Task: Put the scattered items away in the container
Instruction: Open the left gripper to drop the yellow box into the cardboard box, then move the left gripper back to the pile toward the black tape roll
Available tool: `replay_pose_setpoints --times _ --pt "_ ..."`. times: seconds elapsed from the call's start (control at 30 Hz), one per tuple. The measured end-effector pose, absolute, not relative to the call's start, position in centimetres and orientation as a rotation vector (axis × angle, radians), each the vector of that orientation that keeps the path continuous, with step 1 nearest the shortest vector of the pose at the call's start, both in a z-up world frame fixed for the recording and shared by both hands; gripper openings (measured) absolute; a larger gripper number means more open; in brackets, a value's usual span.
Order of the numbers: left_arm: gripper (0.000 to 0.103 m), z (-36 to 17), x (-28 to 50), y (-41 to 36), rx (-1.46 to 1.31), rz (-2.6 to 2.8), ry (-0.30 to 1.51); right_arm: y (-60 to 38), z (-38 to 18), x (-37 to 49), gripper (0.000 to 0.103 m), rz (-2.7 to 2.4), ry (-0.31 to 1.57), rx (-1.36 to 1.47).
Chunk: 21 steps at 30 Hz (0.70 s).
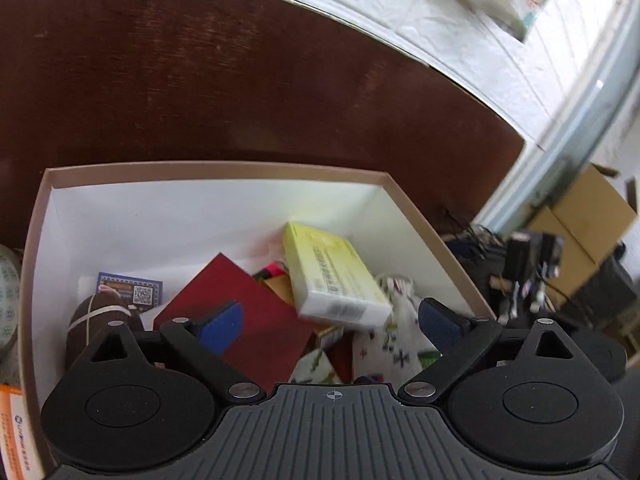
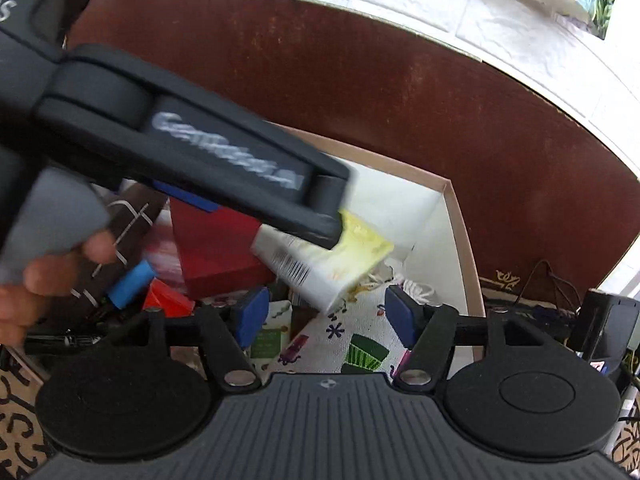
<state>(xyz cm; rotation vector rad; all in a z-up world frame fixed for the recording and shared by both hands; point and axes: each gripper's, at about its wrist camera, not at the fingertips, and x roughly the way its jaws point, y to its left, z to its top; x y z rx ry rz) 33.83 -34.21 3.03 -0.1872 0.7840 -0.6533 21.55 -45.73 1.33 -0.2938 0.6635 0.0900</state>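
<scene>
The left gripper [image 1: 330, 322] hangs wide open over the cardboard box [image 1: 224, 171], pads touching nothing. The yellow-and-white carton [image 1: 334, 276] lies tilted inside, just beyond its fingertips, atop a red box [image 1: 240, 304]. The right gripper [image 2: 324, 316] is also released, empty, over the box's near right part.

Left claw [image 1: 330, 322] wide open above box [image 1: 216, 171]; yellow-white carton [image 1: 332, 276] atop red box [image 1: 244, 312].

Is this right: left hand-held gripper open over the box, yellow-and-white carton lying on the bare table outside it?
Not quite. The carton is not on the table; the left wrist view shows it inside the box, tilted atop the red box and other items. The rest holds: the left hand-held gripper is open over the box, nothing between its pads.
</scene>
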Motion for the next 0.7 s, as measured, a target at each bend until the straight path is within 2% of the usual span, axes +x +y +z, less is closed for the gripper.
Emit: replay_pose_setpoints --times 0.03,0.13,0.33,0.7 --pt "0.100 3.0 33.6 -34.0 -0.174 -0.651 0.778 -45.7 1.2 21.2 0.080 0.090 0.660 -0.298" --pt "0.100 3.1 32.4 -33.6 -0.140 -0.651 0.774 -45.4 1.1 20.0 0.088 0.072 0.632 -0.315" --pt "0.100 4.7 28.8 -32.2 -0.131 -0.682 0.754 -44.9 3.4 18.4 0.096 0.057 0.595 -0.295" --pt "0.103 8.0 16.2 -23.8 -0.071 -0.571 0.637 -40.1 7.8 9.7 0.101 0.111 0.512 -0.271"
